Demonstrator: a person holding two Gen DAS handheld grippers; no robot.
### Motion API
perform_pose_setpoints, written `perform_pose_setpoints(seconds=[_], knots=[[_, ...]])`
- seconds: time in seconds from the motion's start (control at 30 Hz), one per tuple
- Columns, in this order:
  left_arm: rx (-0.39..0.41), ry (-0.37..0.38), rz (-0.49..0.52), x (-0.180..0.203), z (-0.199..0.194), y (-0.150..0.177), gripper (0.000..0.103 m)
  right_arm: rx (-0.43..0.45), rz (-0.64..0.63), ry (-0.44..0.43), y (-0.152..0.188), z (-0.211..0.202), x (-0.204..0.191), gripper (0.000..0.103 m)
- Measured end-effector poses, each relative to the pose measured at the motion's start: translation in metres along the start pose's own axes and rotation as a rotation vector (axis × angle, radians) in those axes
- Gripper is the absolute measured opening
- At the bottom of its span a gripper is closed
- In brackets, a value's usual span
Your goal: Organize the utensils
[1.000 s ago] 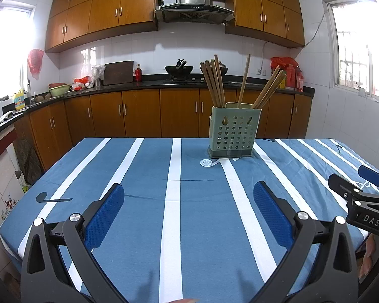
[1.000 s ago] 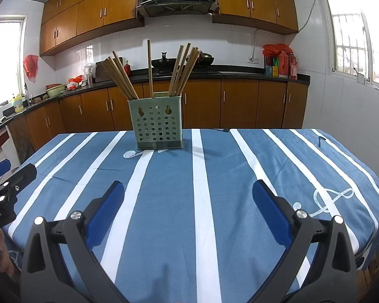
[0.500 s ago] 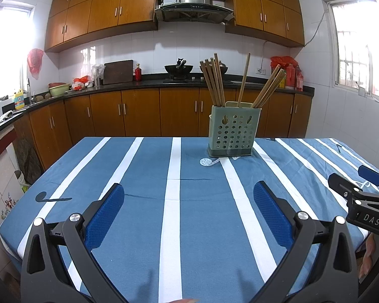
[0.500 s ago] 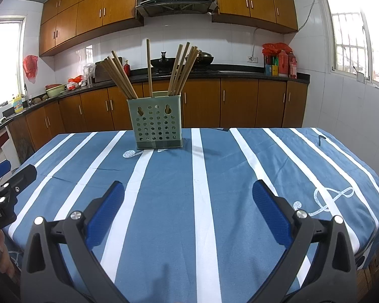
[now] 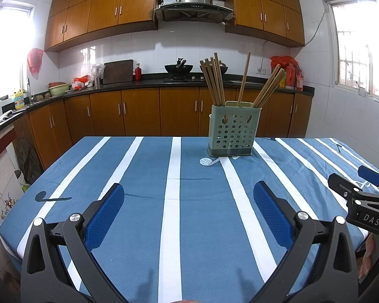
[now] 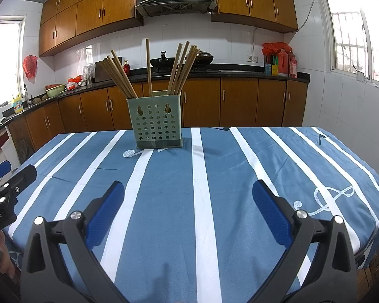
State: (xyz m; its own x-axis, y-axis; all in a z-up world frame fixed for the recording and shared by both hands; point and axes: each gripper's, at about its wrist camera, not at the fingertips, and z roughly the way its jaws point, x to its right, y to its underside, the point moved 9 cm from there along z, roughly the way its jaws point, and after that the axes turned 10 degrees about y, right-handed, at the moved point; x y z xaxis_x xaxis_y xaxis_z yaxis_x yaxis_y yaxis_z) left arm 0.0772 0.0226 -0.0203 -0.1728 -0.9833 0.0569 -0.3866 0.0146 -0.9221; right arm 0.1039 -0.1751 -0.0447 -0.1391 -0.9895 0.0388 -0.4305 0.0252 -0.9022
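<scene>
Utensil holder (image 5: 233,131): pale green, perforated front, two keyhole slots near its rim, upright on the table (image 5: 144,176). Wooden chopsticks (image 5: 214,80) stand in it in three clusters: left bunch, single middle stick, right bunch fanning outward. My left gripper (image 5: 189,217) is spread wide, empty; holder well ahead, slightly right. My right gripper (image 6: 188,214) likewise wide apart, empty; holder ahead, slightly left.

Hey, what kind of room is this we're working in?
Most likely a home kitchen: a range hood hangs over a wok on the stove, wooden cabinets line the walls, and a chopstick holder stands on the striped table.
</scene>
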Motion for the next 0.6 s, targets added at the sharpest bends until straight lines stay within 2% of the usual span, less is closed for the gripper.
perform_pose_setpoints(seconds=[0.6], knots=[[-0.012, 0.007, -0.012, 0.001, 0.0041, 0.0076, 0.101, -0.001, 0.002, 0.0, -0.0006, -0.0002, -0.0006, 0.099]])
